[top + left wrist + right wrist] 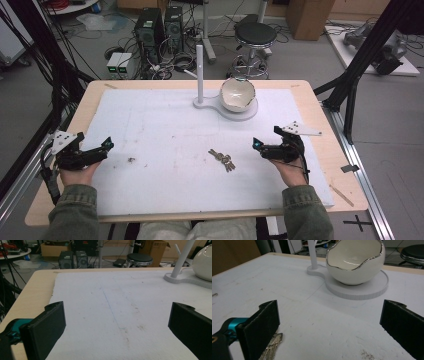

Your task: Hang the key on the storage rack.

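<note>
Most of the wooden table is covered by a white foam mat, lightly marked with dark specks. At the mat's far edge a white stand is set, made of a round tray joined to a smaller base from which a thin post rises upright; on the tray an egg-shaped white bowl with a jagged, silver-edged rim is seated (its opening is tilted towards the person). The left gripper is held low at the mat's left edge, well apart from everything else, and its jaws are seen spread wide in the left gripper view with nothing between them. The right gripper is held over the mat's right part, its jaws likewise parted wide and empty. A bunch of keys is laid flat on the mat near the front, just beside the right gripper and untouched by it; in the right gripper view its key blades are glimpsed behind one jaw.
</note>
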Available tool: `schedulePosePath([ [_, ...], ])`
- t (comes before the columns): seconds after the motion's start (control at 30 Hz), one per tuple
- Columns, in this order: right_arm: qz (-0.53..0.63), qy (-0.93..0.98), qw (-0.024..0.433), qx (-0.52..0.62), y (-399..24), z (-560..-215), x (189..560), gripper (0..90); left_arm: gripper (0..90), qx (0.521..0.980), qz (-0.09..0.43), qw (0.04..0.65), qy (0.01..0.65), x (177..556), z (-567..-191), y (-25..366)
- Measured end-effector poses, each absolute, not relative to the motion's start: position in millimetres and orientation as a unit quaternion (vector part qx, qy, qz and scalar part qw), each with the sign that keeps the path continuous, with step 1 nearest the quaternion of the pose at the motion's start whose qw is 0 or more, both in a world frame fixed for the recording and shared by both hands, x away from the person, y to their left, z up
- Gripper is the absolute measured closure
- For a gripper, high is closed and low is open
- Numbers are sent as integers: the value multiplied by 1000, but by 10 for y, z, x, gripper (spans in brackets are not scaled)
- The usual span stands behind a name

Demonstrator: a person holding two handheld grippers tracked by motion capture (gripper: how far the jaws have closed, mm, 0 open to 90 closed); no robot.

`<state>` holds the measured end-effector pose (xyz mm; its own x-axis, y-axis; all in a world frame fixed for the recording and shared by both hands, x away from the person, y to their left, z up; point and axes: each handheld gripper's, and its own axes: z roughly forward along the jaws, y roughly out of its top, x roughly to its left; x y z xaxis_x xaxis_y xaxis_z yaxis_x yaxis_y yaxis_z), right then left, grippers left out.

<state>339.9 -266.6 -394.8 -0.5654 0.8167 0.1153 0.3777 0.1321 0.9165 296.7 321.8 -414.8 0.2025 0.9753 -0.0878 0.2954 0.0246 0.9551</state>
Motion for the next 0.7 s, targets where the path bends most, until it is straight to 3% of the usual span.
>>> schedulePosePath([
  [0.7,492,761,177,384,-2380,-3924,3412,16,17,605,347,487,527,2971,-4151,3220],
])
